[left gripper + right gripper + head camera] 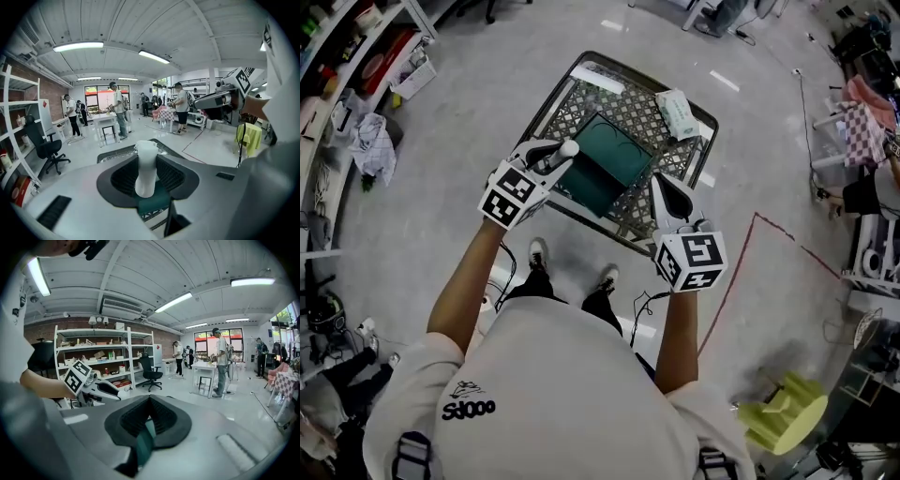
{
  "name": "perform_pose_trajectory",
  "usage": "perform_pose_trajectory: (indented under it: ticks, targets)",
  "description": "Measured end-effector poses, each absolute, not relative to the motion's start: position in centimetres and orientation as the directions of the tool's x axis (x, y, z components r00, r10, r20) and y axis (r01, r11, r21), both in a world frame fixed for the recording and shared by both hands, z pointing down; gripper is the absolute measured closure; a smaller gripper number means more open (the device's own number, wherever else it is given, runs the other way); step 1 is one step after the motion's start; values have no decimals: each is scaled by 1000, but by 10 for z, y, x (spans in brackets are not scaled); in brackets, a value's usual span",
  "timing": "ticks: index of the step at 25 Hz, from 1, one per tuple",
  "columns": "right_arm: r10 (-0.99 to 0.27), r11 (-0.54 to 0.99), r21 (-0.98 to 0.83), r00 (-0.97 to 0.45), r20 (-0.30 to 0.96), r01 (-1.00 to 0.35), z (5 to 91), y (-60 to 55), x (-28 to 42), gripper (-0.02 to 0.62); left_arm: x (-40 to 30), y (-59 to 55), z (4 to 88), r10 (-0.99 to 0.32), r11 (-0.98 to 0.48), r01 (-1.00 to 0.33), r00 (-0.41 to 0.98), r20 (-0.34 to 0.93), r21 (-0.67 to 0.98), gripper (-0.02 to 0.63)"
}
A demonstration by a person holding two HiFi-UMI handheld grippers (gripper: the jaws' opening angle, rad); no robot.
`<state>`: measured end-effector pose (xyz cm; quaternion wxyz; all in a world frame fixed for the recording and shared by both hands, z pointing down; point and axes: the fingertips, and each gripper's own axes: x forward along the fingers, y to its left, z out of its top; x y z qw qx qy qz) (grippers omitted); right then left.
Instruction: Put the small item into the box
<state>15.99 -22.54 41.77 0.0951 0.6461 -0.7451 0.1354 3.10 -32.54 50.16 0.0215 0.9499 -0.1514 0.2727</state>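
Pale floor (441, 216) lies open all round the wire cart (581, 67), with a red tape line (741, 258) on the right. Inside the cart sits the green box (605, 164). The left tongs (558, 156) pinch the white item (568, 148) upright just above the box's left edge. The right tongs (658, 180) are pressed together on the box's right edge. A white packet (678, 112) lies in the far right corner.

Black ribbed jaws of the right gripper (150, 403) pinched on a thin flat dark-green panel (144, 444) — white left gripper (115, 393) with its marker cube sits left, well apart.
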Motion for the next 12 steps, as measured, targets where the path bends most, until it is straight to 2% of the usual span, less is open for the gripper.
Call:
perform_pose_trajectory:
  ticks: [6, 12]
  targets:
    - [-925, 81, -104, -114, 363, -991, 442, -219, 166, 584, 51, -322, 540, -198, -976, -213, 777, 597, -46, 482]
    - [-908, 22, -130, -74, 413, -991, 465, -202, 177, 584, 74, -304, 583, -90, -991, -134, 754, 650, 19, 480]
